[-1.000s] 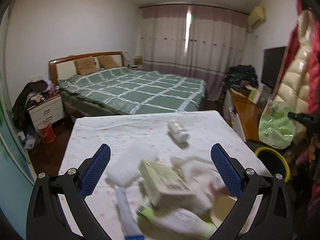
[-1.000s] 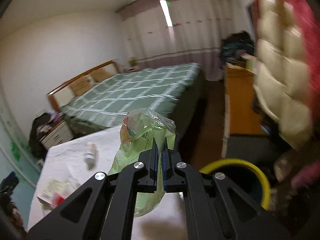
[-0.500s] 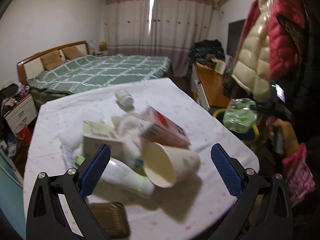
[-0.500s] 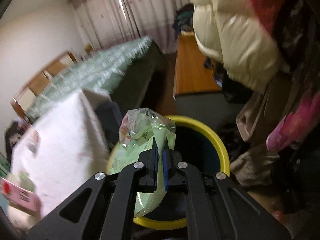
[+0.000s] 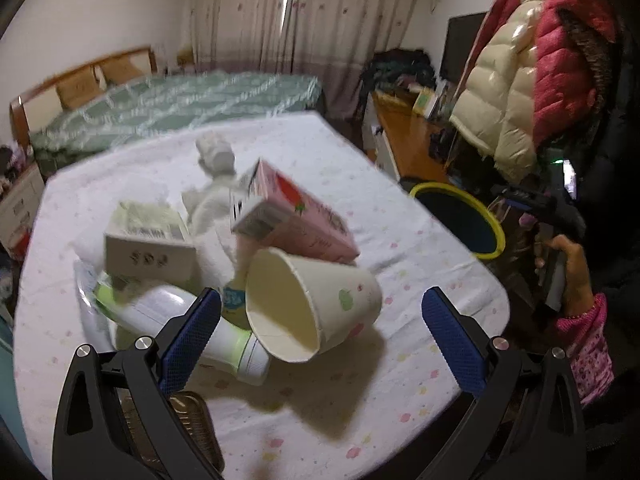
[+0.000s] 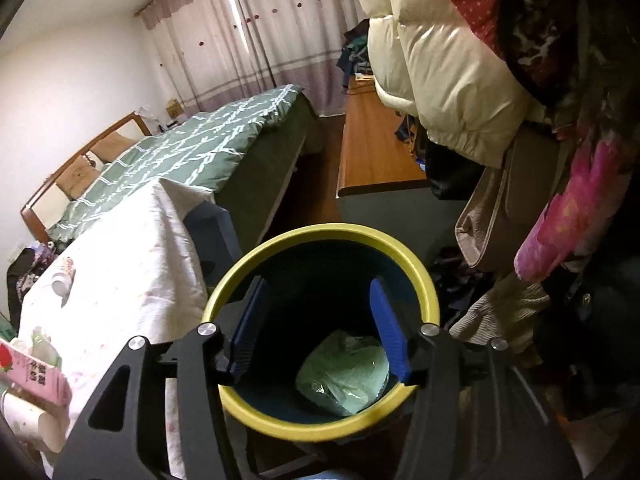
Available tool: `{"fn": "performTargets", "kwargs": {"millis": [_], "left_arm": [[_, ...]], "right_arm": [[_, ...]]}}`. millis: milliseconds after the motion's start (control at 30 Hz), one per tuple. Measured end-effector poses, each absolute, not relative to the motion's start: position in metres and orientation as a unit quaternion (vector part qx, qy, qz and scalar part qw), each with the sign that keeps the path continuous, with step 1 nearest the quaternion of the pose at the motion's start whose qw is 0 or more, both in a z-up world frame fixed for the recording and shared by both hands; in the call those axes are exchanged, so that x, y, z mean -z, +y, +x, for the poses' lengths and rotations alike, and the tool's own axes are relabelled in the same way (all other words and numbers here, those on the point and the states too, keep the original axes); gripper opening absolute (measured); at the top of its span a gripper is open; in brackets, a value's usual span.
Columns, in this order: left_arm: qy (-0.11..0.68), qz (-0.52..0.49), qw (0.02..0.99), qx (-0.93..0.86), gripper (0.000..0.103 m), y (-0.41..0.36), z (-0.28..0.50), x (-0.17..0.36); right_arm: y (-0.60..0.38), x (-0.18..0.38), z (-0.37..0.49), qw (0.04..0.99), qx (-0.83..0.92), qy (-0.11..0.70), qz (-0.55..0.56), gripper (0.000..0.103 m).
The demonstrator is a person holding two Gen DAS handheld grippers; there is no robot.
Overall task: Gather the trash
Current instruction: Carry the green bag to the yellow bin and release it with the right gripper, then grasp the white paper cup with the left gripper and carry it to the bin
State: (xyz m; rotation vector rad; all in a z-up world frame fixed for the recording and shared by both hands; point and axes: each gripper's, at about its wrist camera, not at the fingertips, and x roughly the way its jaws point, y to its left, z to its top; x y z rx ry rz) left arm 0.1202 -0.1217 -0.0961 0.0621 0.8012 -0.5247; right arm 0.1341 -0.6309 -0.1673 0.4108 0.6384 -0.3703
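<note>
A heap of trash lies on the white table [image 5: 360,400]: a paper cup [image 5: 316,300] on its side, a pink carton [image 5: 296,216], a white-green box [image 5: 148,240], a white bottle [image 5: 192,320] and crumpled tissue [image 5: 212,196]. My left gripper [image 5: 320,332] hangs open just above the cup, touching nothing. My right gripper [image 6: 320,328] is over the yellow-rimmed bin [image 6: 428,292], its jaws opening with nothing between them. The green plastic bag [image 6: 344,372] lies inside the bin below them. In the left wrist view the bin [image 5: 460,224] and a hand holding the right gripper [image 5: 532,204] appear at the right.
A brown tray [image 5: 188,432] sits at the table's near left. A small white bottle [image 6: 64,276] lies further along the table. Puffy coats [image 6: 440,60] hang right above the bin. A green bed [image 6: 200,144] and a wooden desk [image 6: 376,152] stand beyond.
My right gripper came down over the bin and opened; the green bag dropped out of it into the bin. My left gripper swung and lowered toward the paper cup.
</note>
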Motion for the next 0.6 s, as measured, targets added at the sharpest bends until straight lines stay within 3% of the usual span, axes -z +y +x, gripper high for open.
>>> {"fn": "performTargets", "kwargs": {"millis": [133,600], "left_arm": [[0.438,0.011,0.864,0.249,0.099,-0.124,0.143,0.115],[0.500,0.000,0.823,0.270,0.099,-0.139,0.175,0.137]], "right_arm": [[-0.624,0.165,0.134,0.914,0.170,0.311,0.200,0.054],[-0.623,0.177,0.139,0.911,0.143,0.323,0.215,0.055]]}}
